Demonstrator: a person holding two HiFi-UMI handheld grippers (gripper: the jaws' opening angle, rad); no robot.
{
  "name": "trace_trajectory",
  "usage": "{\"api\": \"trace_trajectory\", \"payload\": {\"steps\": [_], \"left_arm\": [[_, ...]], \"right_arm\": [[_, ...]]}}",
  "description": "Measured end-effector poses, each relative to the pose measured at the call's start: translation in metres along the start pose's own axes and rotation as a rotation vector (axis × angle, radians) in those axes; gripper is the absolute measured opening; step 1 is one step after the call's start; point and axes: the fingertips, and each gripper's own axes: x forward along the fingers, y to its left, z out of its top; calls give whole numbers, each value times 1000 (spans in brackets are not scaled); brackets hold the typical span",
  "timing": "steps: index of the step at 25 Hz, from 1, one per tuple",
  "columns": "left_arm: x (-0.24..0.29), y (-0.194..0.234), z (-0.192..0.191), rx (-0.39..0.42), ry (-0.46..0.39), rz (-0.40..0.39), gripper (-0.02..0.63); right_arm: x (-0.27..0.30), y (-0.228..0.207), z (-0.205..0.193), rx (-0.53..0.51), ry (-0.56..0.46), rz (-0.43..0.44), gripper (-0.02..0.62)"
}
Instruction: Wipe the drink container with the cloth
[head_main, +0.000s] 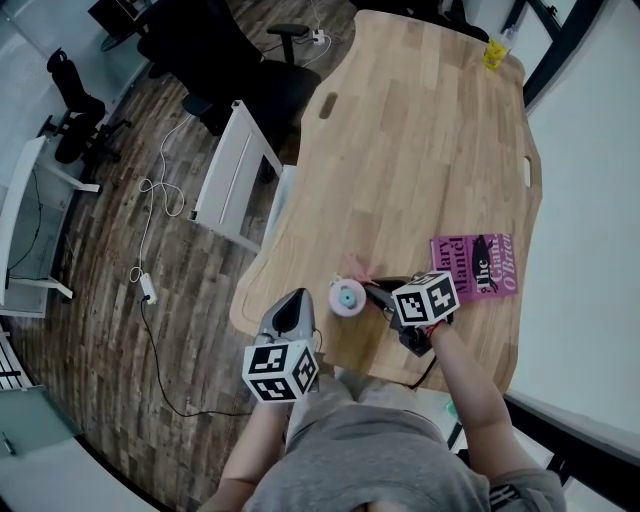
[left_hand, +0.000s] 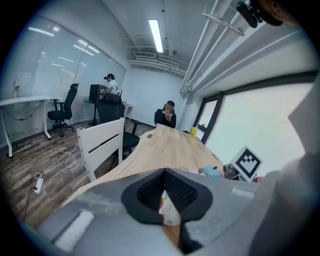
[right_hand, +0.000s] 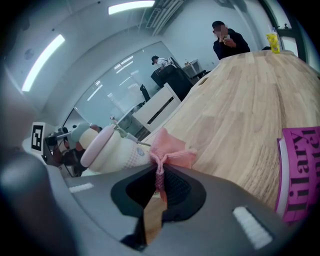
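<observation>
Pink cloth (right_hand: 172, 150), pinched tight in the right gripper (right_hand: 159, 176), is best pressed onto the drink container (right_hand: 112, 150) at centre left and drawn around it.

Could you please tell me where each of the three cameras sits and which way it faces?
Head view: on the person's head, looking steeply down at the table; the left tongs, right tongs, forearms and grey shirt show.
Left gripper view: on the left tongs, looking up the table's length; its shut jaws show.
Right gripper view: on the right tongs, looking low across the table; its jaws pinch the pink cloth beside the bottle.
Shared: all three show the yellow object at the table's far end.
</observation>
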Motion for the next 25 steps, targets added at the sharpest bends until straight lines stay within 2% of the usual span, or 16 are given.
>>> {"api": "trace_trajectory", "payload": {"steps": [6,13,19,25], "left_arm": [[-2,-4,-2,8,1,-13,3],[-17,-4,-4,9,-8,-18,3],[-32,-8,-9,20,-14,-38,3],[-49,-8,-11,35,-27,-58,3]], "right_arm": [[2,-5,-7,10,-5,-28,23],[-12,-4,-11,13,-62,-99,23],[-38,2,-13,-17,-149,-201,23],[-69,25,-13,-77,-270,-292,23]]}}
